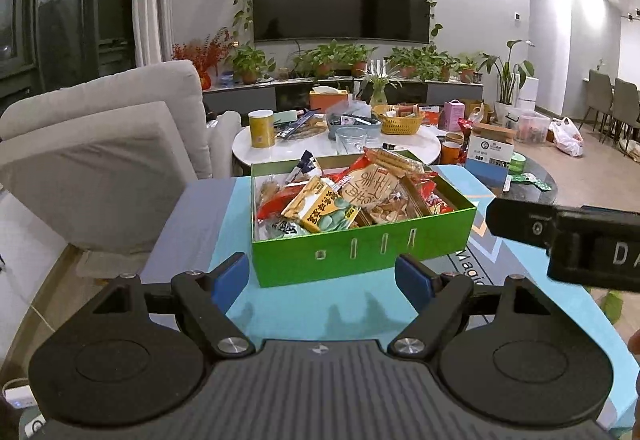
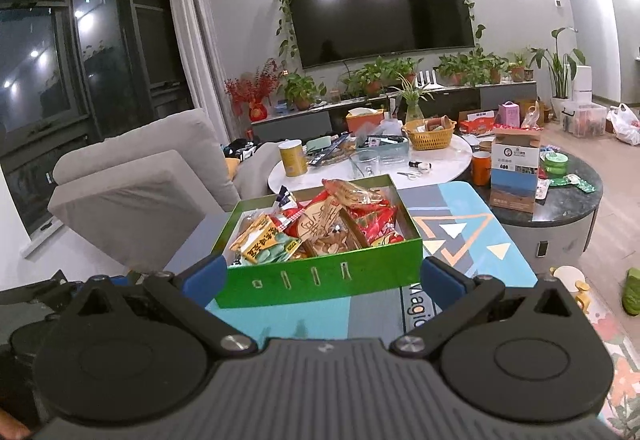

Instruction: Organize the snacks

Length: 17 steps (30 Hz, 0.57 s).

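Observation:
A green box (image 1: 360, 252) full of snack packets (image 1: 344, 196) stands on a small table with a blue patterned cloth (image 1: 320, 308). My left gripper (image 1: 322, 276) is open and empty, just in front of the box's near wall. In the right wrist view the same green box (image 2: 320, 276) with its snack packets (image 2: 320, 228) sits ahead, and my right gripper (image 2: 322, 278) is open and empty, its blue pads level with the box's front corners. The right gripper's body (image 1: 568, 240) shows at the right edge of the left wrist view.
A grey armchair (image 1: 100, 168) stands to the left. Behind is a white round table (image 1: 336, 148) with a yellow can (image 1: 262, 128), a glass, a yellow basket (image 1: 402, 122) and clutter. A dark round table (image 2: 560, 208) with a carton (image 2: 514, 176) is at the right.

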Motion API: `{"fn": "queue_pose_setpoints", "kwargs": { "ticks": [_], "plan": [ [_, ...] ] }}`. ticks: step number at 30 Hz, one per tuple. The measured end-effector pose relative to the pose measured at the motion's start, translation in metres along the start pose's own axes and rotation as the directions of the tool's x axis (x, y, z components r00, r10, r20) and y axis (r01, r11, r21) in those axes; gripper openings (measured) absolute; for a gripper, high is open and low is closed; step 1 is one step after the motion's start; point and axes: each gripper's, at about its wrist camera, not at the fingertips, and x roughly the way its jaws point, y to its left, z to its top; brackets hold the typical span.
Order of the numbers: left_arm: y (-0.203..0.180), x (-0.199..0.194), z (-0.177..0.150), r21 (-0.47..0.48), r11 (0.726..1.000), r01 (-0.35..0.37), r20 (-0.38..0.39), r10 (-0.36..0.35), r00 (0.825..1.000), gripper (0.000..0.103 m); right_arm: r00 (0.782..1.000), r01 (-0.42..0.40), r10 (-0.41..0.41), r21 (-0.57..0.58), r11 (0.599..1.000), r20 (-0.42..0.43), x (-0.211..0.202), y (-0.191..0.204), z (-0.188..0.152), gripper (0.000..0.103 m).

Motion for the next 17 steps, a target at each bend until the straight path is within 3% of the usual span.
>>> {"fn": "queue_pose_setpoints", "kwargs": {
  "ticks": [17],
  "plan": [
    [0.003,-0.014,-0.005,-0.006,1.000,-0.004,0.022,0.004,1.000,0.078,1.000,-0.017,0.017,-0.045,0.999,0.005,-0.012,0.015,-0.010,0.060]
  ]
}}
